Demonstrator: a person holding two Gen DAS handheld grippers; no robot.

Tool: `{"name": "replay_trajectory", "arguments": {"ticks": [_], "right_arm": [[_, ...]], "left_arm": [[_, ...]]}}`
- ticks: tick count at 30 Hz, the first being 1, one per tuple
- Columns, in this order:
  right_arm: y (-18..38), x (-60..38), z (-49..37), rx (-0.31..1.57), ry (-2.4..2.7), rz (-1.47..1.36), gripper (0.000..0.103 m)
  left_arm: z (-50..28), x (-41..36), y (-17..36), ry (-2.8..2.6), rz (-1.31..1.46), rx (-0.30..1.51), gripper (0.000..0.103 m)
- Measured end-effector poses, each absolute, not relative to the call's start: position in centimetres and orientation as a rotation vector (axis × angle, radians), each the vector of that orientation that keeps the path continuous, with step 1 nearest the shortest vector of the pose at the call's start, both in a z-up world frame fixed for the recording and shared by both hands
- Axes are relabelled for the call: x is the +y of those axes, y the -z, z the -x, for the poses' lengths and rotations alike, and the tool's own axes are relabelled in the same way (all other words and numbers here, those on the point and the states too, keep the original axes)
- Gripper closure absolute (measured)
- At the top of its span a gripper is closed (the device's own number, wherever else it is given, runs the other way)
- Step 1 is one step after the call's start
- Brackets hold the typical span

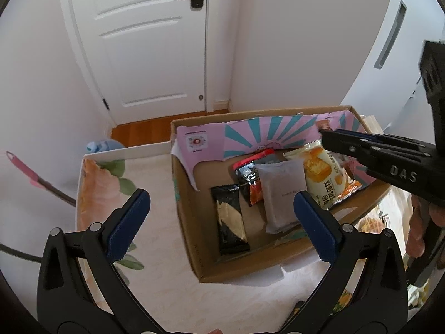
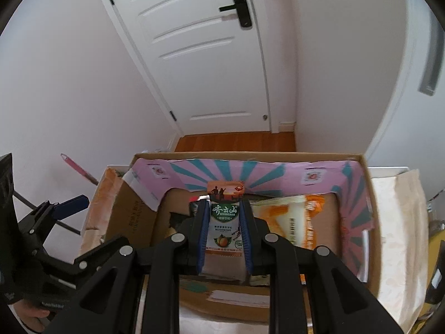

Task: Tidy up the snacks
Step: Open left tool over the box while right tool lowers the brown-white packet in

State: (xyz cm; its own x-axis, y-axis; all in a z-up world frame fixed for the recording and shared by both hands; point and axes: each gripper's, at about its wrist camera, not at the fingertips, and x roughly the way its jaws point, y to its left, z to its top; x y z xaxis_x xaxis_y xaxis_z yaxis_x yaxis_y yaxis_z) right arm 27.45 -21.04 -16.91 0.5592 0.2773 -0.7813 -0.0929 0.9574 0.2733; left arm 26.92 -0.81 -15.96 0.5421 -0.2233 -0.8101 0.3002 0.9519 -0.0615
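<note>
An open cardboard box point(image 1: 189, 222) with a pink and teal liner holds several snack packets: a black one point(image 1: 232, 222), a grey one point(image 1: 281, 194), a red and black one point(image 1: 250, 178) and a yellow cake packet point(image 1: 325, 178). My left gripper point(image 1: 222, 197) hangs open and empty over the box's left wall, above the black packet. My right gripper point(image 2: 224, 203) is shut on a green and white snack packet point(image 2: 224, 222), held upright over the middle of the box point(image 2: 250, 157). Beside it to the right lies the cake packet point(image 2: 294, 217). In the left wrist view the right gripper point(image 1: 328, 136) reaches in from the right.
The box sits on a table under a floral cloth point(image 1: 155, 183). A pink-handled tool point(image 1: 25, 171) leans at the left. Behind are a white door point(image 1: 144, 55), wood floor point(image 1: 144, 130) and white walls. A hand point(image 1: 417, 222) holds the right gripper at the box's right side.
</note>
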Motion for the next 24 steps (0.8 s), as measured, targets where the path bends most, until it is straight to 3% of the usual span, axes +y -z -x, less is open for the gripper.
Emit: {"name": "replay_trajectory", "arguments": {"ticks": [6, 7, 8, 10, 24], "right_arm": [[16.8, -19.4, -28.9, 0.963, -0.284, -0.278, 0.081], [16.8, -19.2, -29.0, 0.952, -0.293, -0.292, 0.068], [16.6, -19.2, -29.0, 0.939, -0.297, -0.299, 0.037], [16.3, -19.0, -29.0, 0.912, -0.303, -0.306, 0.011], [15.2, -20.6, -25.4, 0.885, -0.214, -0.314, 0.011]], "left_arm": [[-26.7, 0.3, 15.8, 0.295, -0.082, 0.945, 0.001], [-26.6, 0.4, 15.8, 0.290, -0.083, 0.941, 0.001], [-26.5, 0.5, 15.7, 0.288, -0.083, 0.938, 0.001], [-26.3, 0.7, 15.7, 0.286, -0.083, 0.934, 0.001], [-25.0, 0.8, 14.6, 0.329, -0.067, 0.910, 0.001]]}}
